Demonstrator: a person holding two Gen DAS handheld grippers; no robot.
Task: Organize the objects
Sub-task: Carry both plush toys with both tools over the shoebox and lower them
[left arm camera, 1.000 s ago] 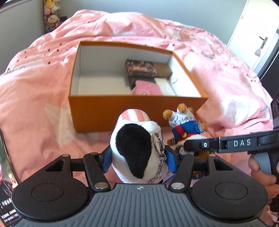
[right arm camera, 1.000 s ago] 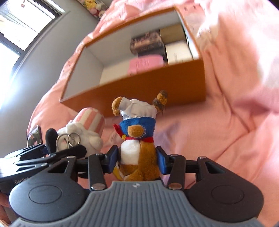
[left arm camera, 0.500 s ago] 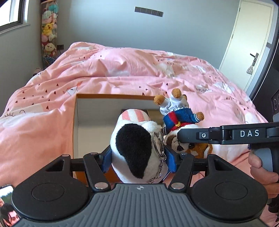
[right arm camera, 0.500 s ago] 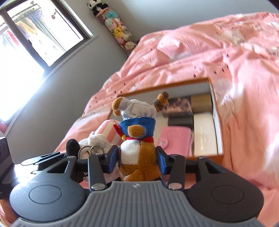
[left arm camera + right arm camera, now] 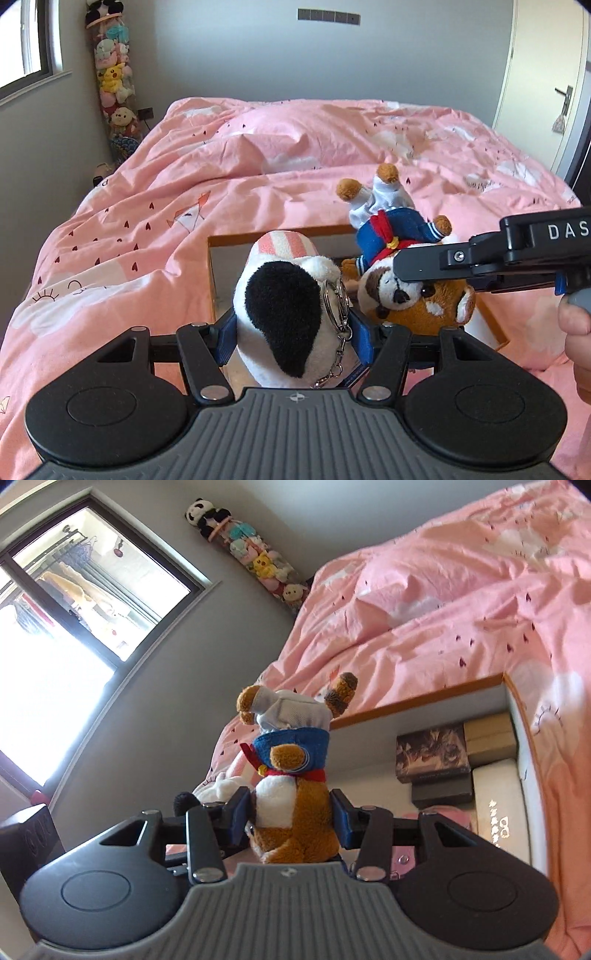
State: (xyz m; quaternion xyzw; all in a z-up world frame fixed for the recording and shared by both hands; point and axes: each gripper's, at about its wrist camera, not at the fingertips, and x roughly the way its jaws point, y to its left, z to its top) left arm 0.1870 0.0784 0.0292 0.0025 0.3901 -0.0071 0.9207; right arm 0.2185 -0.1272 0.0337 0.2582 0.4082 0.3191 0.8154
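From the left wrist, the left claw [image 5: 293,334] pinches a black-and-white plush toy [image 5: 288,314] (a key ring hangs at its side) above the orange box [image 5: 212,280] on the pink bed [image 5: 147,221]. From the right wrist, the right claw [image 5: 291,816] pinches an upside-down bear doll [image 5: 291,775] over the same box [image 5: 417,701].

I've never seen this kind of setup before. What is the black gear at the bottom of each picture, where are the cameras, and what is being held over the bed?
No robot here: a person carries a hand-held two-finger gripper in each hand, each with its own camera looking along the fingers. The left gripper clamps a black-and-white plush with a key ring. The right gripper clamps a brown plush dog in a blue sailor top, upside down. Below lies a pink duvet with an orange box on it, already holding small boxes.
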